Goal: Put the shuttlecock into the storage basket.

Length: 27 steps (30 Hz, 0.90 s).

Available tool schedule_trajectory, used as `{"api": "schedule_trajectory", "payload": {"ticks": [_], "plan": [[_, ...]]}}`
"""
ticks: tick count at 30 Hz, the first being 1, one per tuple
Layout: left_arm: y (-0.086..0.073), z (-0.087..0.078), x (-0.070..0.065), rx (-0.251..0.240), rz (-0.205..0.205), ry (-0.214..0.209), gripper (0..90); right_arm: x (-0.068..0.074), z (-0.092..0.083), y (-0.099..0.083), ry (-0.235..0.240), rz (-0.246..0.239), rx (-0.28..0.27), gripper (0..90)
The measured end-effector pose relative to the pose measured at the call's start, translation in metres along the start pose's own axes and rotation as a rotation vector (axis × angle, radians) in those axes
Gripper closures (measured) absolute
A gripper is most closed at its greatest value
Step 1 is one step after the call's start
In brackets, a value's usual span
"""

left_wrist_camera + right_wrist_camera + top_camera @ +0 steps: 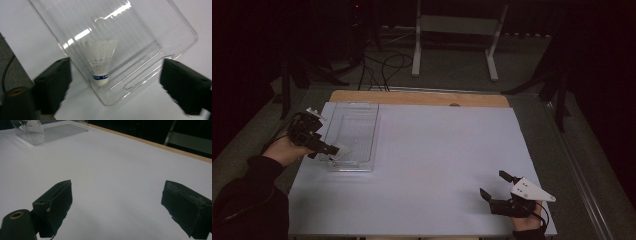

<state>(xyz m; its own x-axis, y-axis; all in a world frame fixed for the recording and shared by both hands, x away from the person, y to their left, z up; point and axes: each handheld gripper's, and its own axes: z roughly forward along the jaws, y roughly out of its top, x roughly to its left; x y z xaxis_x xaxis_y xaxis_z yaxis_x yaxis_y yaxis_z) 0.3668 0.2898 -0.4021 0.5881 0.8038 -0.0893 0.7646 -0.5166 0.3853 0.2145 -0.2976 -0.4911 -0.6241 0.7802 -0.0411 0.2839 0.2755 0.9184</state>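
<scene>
A clear plastic tray (172,27), rectangular with rounded corners, a raised rim and a finely ribbed floor that catches streaks of light, sits near the left edge of the smooth white table sheet (437,150). Inside it, in the corner nearest the person, lies a shuttlecock (100,61): a white, net-like synthetic skirt flaring away from a rounded white cork wrapped in a blue band with lettering. The left gripper (115,85) hangs just over that corner of the tray, its two blocky matte black jaws standing wide apart on either side of the shuttlecock without touching it; nothing is clamped. In the high view the left gripper (326,149) reaches in from the tray's left side, held by a hand in a dark sleeve. The right gripper (497,184), with its pale grey three-cornered plate on top, rests well away from the tray toward the table's near right corner, jaws likewise spread open over bare white surface (117,202).
</scene>
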Motion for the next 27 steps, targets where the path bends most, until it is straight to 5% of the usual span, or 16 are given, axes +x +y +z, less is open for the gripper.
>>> {"api": "schedule_trajectory", "payload": {"ticks": [10, 27], "plan": [[0.01, -0.003, -0.018, 0.0, 0.078, -0.055, 0.1, 0.0, 0.001, 0.0, 0.002, -0.003, 0.004, 9.9], [0.032, -0.006, -0.043, -0.044, 0.142, -0.063, 0.1, 0.0, 0.001, -0.001, 0.006, 0.001, 0.005, 9.9]]}}
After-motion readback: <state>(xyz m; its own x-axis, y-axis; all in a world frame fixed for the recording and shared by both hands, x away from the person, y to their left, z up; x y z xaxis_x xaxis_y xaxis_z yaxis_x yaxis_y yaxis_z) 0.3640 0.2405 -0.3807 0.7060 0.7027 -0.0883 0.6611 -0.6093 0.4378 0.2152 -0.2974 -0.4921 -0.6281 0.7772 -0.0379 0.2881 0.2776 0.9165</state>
